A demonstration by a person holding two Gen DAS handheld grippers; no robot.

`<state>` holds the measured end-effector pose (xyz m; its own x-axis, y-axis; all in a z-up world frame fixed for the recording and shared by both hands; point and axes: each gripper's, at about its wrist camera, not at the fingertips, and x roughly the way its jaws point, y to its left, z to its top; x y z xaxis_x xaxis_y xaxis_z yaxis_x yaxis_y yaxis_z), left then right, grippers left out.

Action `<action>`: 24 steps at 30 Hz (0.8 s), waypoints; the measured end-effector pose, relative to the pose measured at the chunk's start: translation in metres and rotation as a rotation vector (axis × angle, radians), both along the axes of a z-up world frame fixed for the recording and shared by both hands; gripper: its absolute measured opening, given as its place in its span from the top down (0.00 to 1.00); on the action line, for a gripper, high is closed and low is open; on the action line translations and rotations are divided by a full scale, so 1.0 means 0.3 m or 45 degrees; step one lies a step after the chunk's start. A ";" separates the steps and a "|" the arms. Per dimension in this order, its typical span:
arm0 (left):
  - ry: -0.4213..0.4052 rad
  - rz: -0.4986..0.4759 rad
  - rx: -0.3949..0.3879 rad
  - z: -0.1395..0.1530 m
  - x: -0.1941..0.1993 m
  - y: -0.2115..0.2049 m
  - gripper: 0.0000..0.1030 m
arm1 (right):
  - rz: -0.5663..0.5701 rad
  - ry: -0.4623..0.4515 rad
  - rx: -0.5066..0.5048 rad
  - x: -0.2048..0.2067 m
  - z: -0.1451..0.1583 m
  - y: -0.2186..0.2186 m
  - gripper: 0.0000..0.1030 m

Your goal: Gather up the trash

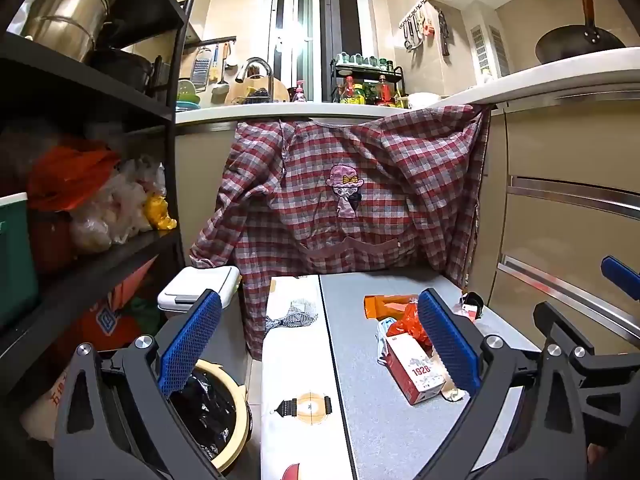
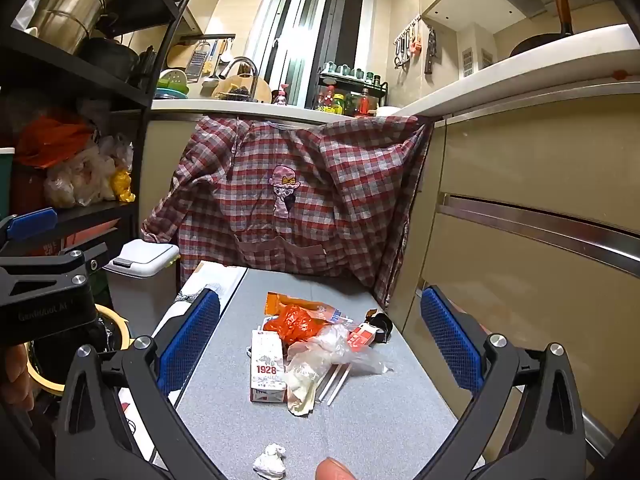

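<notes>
Both tools stood wide open and gripped nothing. The left tool hung over the left edge of the grey bench, its left pad above a round bin lined with a black bag on the floor and its right pad just in front of the trash pile. The right tool was held above the near part of the bench with the pile lying between its blue pads and a little beyond them, untouched. The trash sat in a loose heap near the middle of the bench: a red-and-white carton marked 1928 lying flat, a crumpled orange plastic bag behind it, an orange wrapper at the back, a clear plastic bag spread to the right, a cream-coloured wrapper against the carton, and two white straws poking out beneath the clear plastic. A small red-and-white box and a dark object lay at the right side of the heap. A crumpled white tissue lay apart, near the front edge. A white lidded bin stood on the floor left of the bench, and a red checked garment hung from the worktop behind.
</notes>
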<state>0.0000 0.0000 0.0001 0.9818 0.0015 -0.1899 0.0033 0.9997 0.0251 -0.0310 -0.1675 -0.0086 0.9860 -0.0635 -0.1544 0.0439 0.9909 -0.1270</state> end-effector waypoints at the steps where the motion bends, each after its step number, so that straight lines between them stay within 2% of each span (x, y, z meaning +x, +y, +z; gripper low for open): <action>1: 0.002 0.000 0.002 0.000 0.000 0.000 0.07 | 0.002 0.006 -0.003 0.001 0.000 0.001 0.05; 24: 0.003 -0.004 -0.015 0.000 0.000 0.002 0.07 | 0.007 0.001 -0.010 0.001 0.001 0.005 0.05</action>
